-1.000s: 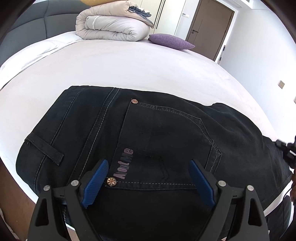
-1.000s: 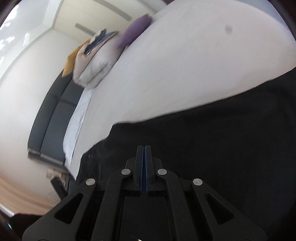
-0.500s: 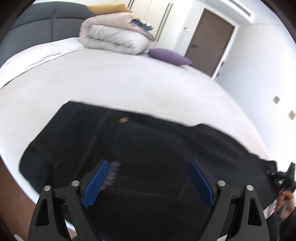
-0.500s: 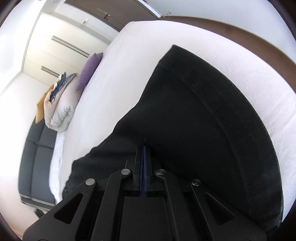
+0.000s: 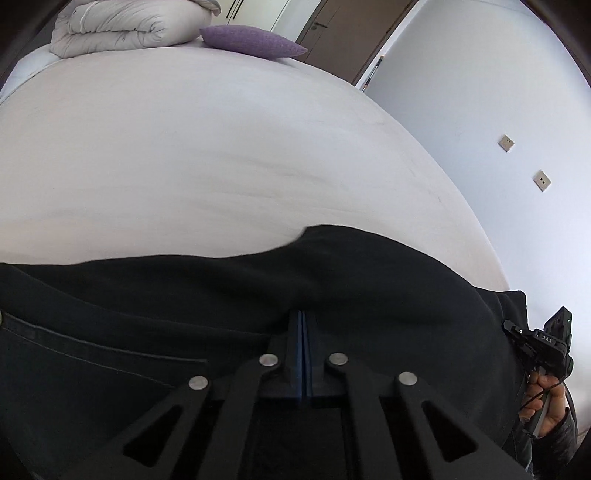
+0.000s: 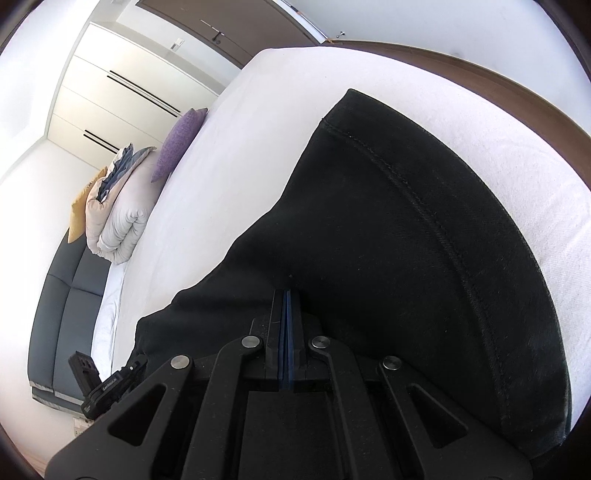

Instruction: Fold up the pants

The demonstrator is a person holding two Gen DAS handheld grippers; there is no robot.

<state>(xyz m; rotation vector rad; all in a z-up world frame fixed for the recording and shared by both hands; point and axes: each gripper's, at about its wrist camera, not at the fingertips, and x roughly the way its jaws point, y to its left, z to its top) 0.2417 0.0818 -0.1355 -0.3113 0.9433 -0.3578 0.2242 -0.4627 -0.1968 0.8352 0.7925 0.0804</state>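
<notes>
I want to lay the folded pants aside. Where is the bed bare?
Bare sheet runs from the pants up to the duvet and purple pillow. The near edge is crowded: pants and both grippers.

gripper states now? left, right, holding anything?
Left gripper: shut on the black pants.
Right gripper: shut on the pants too.

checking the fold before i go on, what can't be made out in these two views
- Left wrist view: the left hand-held gripper hides any cloth between its shut pads.
- Right wrist view: the right hand-held gripper likewise.
- Both views: the black pants are cut off by the frame edges.
</notes>
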